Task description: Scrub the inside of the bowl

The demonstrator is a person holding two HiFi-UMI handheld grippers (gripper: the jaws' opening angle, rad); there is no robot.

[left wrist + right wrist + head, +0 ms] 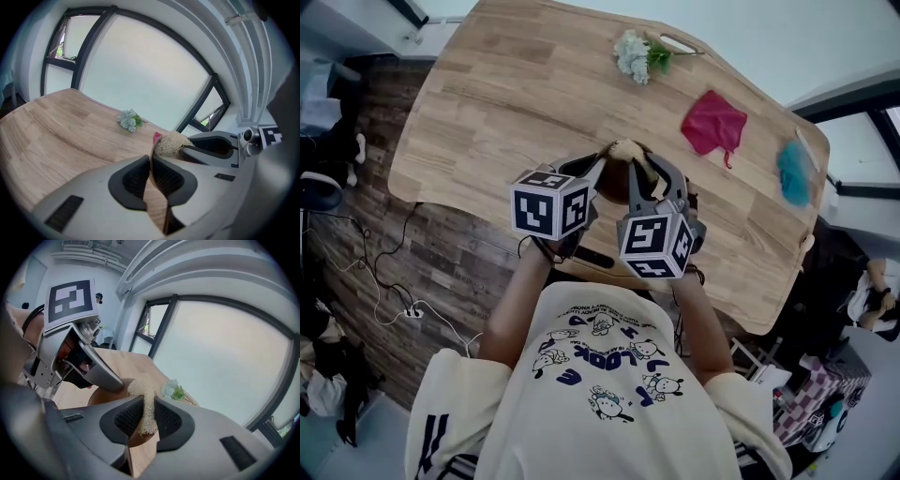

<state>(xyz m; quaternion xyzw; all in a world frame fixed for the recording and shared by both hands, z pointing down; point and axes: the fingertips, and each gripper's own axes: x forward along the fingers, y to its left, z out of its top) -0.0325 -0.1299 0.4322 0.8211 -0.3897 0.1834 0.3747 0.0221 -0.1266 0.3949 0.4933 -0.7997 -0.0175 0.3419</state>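
**A:** Where's the bowl?

**B:** The wooden bowl is at lower centre of the right gripper view, just behind the fingers. In the head view it's mostly hidden under the two marker cubes at mid-frame.

**A:** Who has it?

**B:** The left gripper has its fingers drawn nearly together, pinching the thin rim edge-on. The right gripper has its fingers partly closed on the loofah scrubber, clamped low on the strip, with the free top curling over toward the bowl.

**A:** How will they handle?

**B:** I'd judge the bowl stiff, light and smooth. The rim is the sensible hold, though a pinch that narrow could let it pivot under scrubbing. The loofah looks soft, fibrous and springy; gripped this far down it'll flex, so a hold nearer the working end should press harder.

**A:** Counts?

**B:** One bowl, one loofah and two grippers. On the desk toward the upper right are one flower bunch, one red cloth and one blue fluffy thing.
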